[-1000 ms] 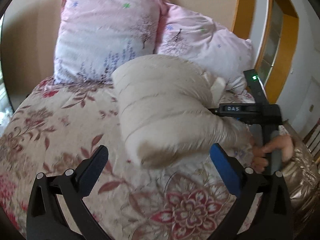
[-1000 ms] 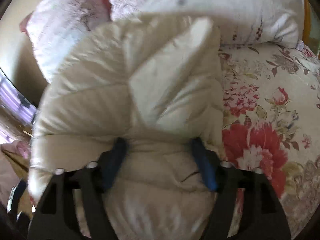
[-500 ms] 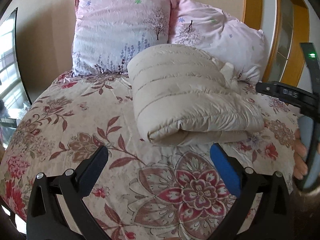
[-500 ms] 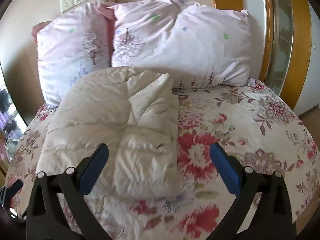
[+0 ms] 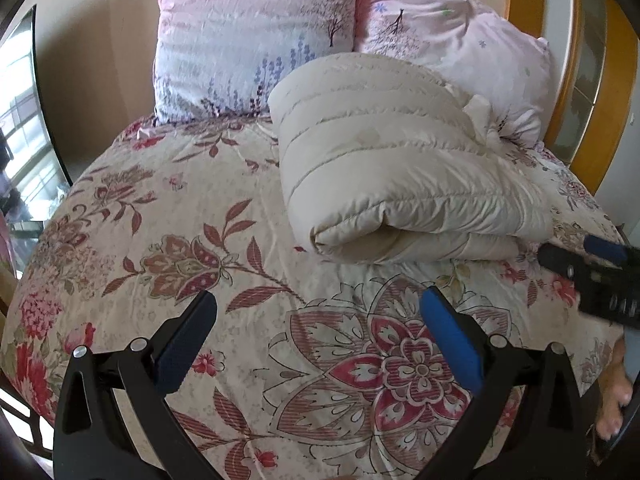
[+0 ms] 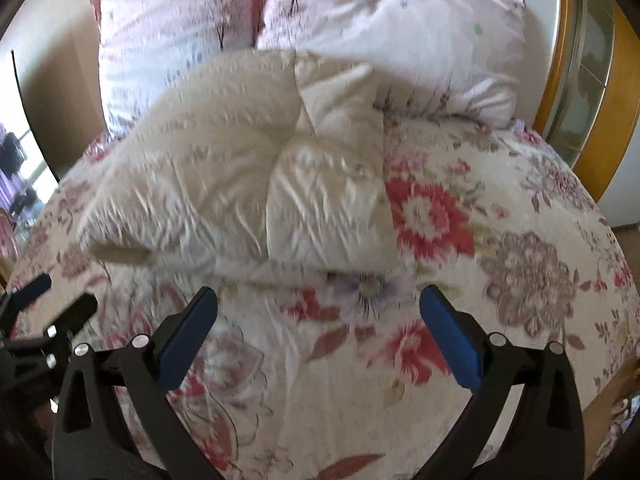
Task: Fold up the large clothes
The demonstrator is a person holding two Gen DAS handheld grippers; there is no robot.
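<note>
A cream quilted down jacket (image 5: pixel 400 168), folded into a thick bundle, is being left lying on the floral-patterned bedspread (image 5: pixel 168 216), its far edge resting against two pale pink printed pillows (image 5: pixel 256 36) that are propped at the head of the bed beside a yellow wooden frame (image 5: pixel 528 4). The left gripper (image 5: pixel 320 340) is being held over bare bedspread short of the bundle, its blue-padded jaws spread wide with nothing between them. The right gripper (image 6: pixel 318 336), whose jaws have just been opening, is likewise being held wide apart and empty, clear of the jacket's near edge.
</note>
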